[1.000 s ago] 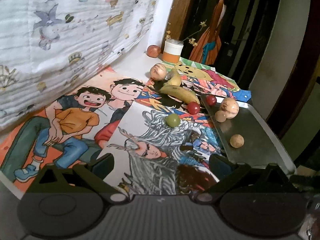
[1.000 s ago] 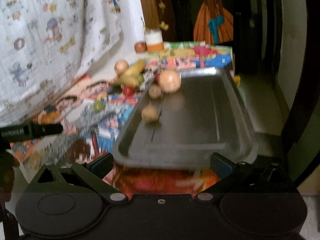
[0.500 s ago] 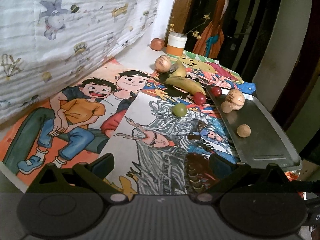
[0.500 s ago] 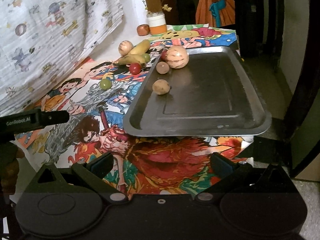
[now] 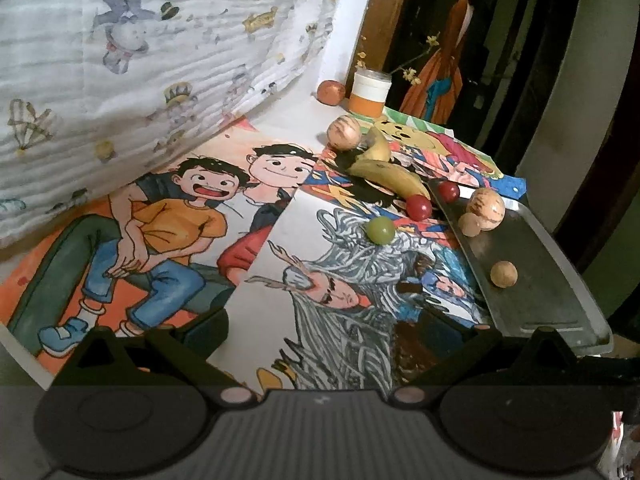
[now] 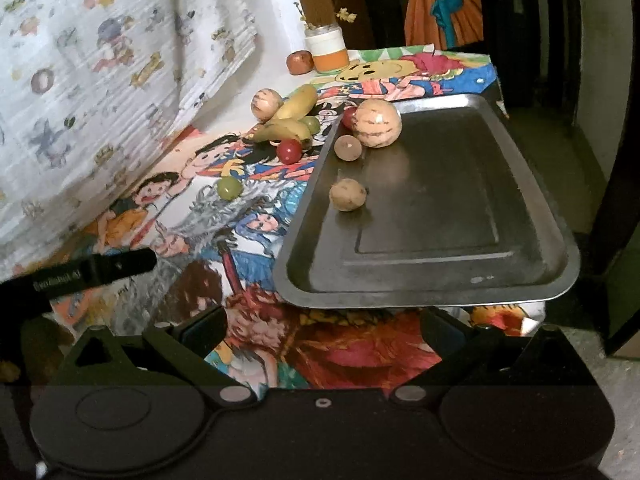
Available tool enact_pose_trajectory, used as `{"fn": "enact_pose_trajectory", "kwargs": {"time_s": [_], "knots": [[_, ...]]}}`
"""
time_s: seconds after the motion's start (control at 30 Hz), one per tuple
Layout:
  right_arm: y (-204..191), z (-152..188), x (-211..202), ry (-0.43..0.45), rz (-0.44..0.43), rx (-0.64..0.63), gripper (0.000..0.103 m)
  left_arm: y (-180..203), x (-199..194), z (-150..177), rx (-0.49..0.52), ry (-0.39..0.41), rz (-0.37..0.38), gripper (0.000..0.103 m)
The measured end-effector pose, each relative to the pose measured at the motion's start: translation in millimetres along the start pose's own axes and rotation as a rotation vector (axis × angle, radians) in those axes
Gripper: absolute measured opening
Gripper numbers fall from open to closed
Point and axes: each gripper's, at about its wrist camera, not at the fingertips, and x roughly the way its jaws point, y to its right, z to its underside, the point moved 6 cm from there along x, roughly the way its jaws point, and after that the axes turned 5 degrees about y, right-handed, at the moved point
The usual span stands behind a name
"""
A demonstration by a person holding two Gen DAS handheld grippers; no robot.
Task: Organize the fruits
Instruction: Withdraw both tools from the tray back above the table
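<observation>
Cartoon posters [image 5: 172, 220] cover the tabletop, with a printed cloth [image 5: 140, 52] hanging behind. On the metal tray [image 6: 440, 220] sit a big striped fruit [image 6: 377, 123] and two small tan ones; bananas [image 5: 386, 174], a red grape [image 5: 419, 207] and a green grape [image 5: 381, 230] lie just beside it. Both the left gripper [image 5: 324, 330] and right gripper [image 6: 324, 326] hang wide and empty. Only the right view catches the left tool's finger [image 6: 96, 268] from the side.

Dim, warm indoor light with dark vignetted corners and strong fisheye bending at edges. Fairly sharp throughout. Faint sheen on the dark rectangular metal tray [image 6: 440, 208].
</observation>
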Motion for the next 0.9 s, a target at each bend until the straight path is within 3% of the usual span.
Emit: {"fn": "enact_pose_trajectory", "kwargs": {"time_s": [0.3,0.47,0.9], "knots": [[-14,1,-1,-0.06,-0.093,0.0,0.103,-2,6,-7,0.01,0.007,0.007,0.103],[-17,-12,-7,-0.041,-0.11,-0.007,0.103,2,12,-14,0.043,0.014,0.02,0.103],[-25,-108,8,0.129,-0.099,-0.159,0.103,23,35,-43,0.171,0.075,0.079,0.103]]}}
